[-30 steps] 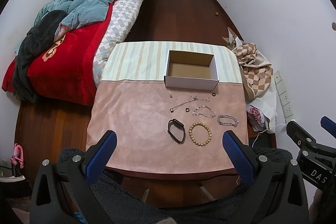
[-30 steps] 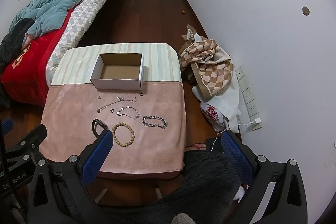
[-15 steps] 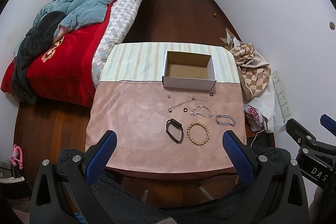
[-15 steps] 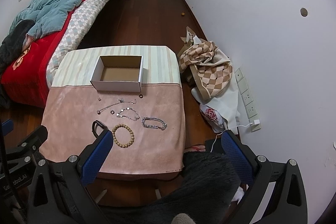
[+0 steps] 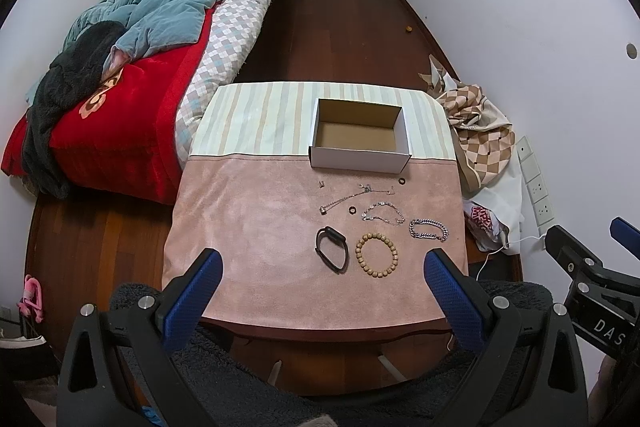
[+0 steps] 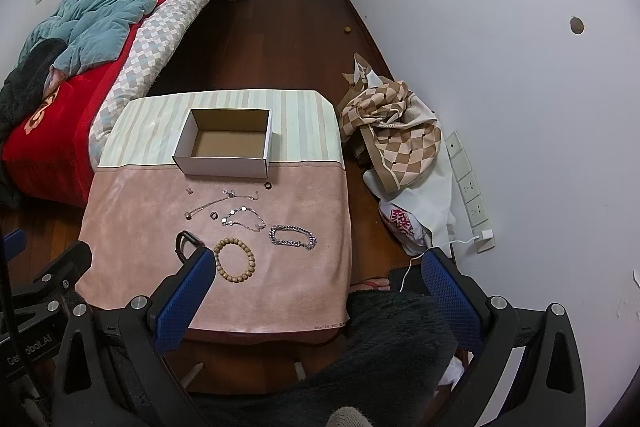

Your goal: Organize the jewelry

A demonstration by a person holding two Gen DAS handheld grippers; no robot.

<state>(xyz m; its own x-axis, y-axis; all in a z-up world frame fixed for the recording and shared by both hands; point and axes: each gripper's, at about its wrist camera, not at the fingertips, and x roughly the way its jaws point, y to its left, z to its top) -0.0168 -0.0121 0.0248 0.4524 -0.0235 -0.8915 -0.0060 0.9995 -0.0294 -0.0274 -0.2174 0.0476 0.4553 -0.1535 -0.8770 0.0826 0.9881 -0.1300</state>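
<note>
An open white cardboard box [image 5: 360, 157] [image 6: 224, 165] stands empty at the middle of the small table. In front of it on the pink cloth [image 5: 248, 227] lie a black band [image 5: 331, 254] [image 6: 183, 243], a wooden bead bracelet [image 5: 377, 254] [image 6: 235, 259], a silver chain bracelet [image 5: 429, 229] [image 6: 293, 237], thin chains [image 5: 382, 213] [image 6: 244, 219] and small rings [image 5: 401, 181]. My left gripper [image 5: 320, 291] and right gripper [image 6: 316, 287] are both open and empty, held high above the table's near edge.
A bed with a red blanket [image 5: 120, 115] stands left of the table. A checked cloth bag [image 6: 396, 139] and wall sockets [image 6: 470, 187] are on the right. A dark fuzzy garment [image 6: 384, 347] is below the grippers. Dark wood floor leads to a door.
Both views have drawn back and risen a little; the table and jewelry look slightly smaller. Nothing on the table has moved.
</note>
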